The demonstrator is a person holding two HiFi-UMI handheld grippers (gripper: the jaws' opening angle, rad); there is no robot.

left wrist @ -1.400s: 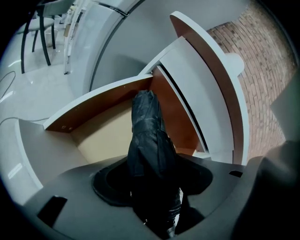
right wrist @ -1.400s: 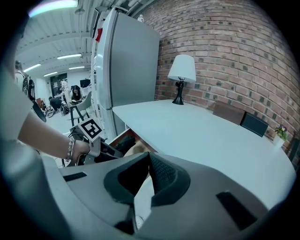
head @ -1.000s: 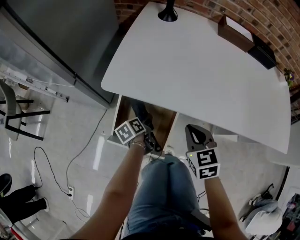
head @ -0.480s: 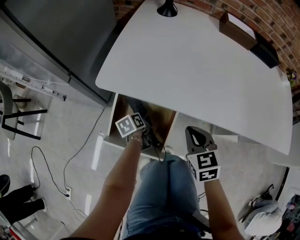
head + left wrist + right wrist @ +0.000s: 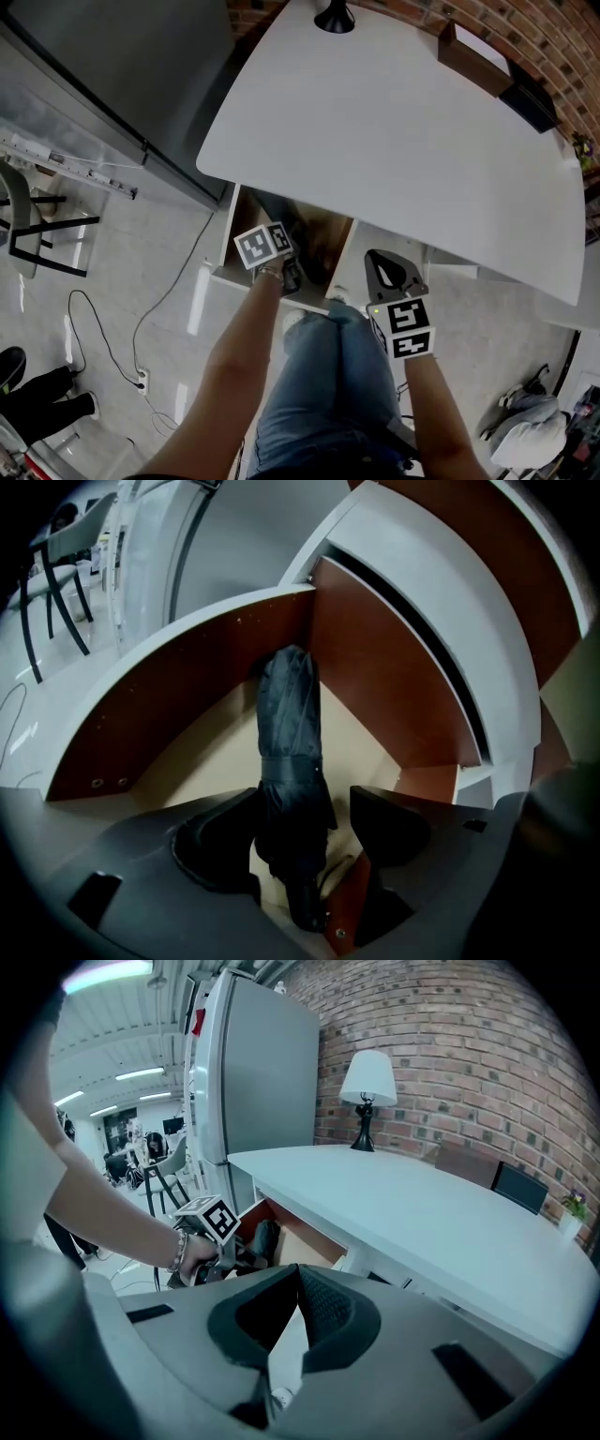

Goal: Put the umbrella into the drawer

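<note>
grey fridge (image 5: 112,66), white table (image 5: 394,131), lamp (image 5: 335,17), brick wall (image 5: 562,42)

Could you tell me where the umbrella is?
Left gripper view: the umbrella lies in the open drawer, handle end between the left gripper's jaws, which have just been opening.

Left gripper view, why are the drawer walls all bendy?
Left gripper view: the wide lens bends the drawer walls and blackens the corners; the umbrella is dark but sharp. Head view: the drawer lies shadowed under the table.
</note>
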